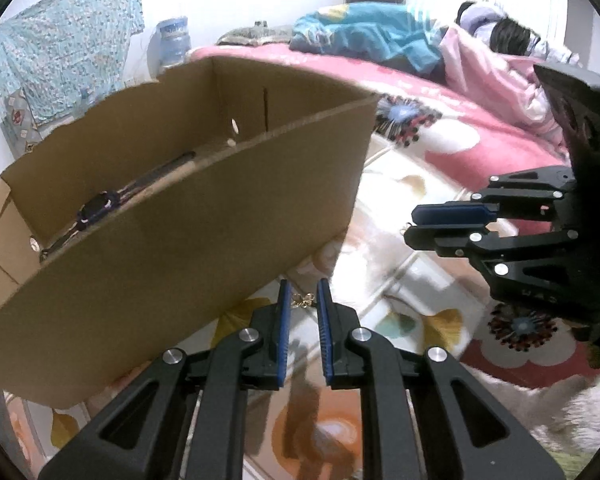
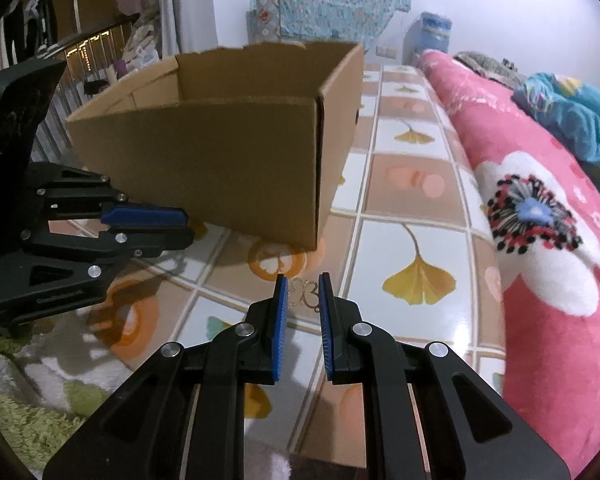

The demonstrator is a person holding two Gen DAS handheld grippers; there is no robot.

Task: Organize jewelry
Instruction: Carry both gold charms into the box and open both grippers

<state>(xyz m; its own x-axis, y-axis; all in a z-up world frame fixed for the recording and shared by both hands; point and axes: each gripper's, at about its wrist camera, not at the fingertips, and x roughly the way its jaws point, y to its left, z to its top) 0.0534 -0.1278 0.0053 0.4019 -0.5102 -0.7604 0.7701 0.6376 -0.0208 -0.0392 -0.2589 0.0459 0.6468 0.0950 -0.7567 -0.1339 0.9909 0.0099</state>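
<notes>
My left gripper [image 1: 303,287] is shut on a small gold jewelry piece [image 1: 303,301], pinched between its blue pads just above the tiled floor. In the right wrist view my right gripper [image 2: 303,282] is shut on a gold butterfly-shaped piece [image 2: 305,295]. An open cardboard box [image 1: 188,216] stands just beyond both grippers. Inside it a dark watch [image 1: 96,205] lies along the bottom. The right gripper [image 1: 415,225] appears side-on at the right of the left wrist view. The left gripper [image 2: 186,226] appears side-on at the left of the right wrist view, close to the box [image 2: 220,152].
A pink flowered blanket [image 2: 539,208] runs along the right of the tiled floor [image 2: 411,200]. A person [image 1: 507,36] lies under bedding at the back, next to a teal blanket [image 1: 363,28]. A green shaggy rug [image 2: 28,400] lies near left. A water jug [image 1: 174,40] stands by the wall.
</notes>
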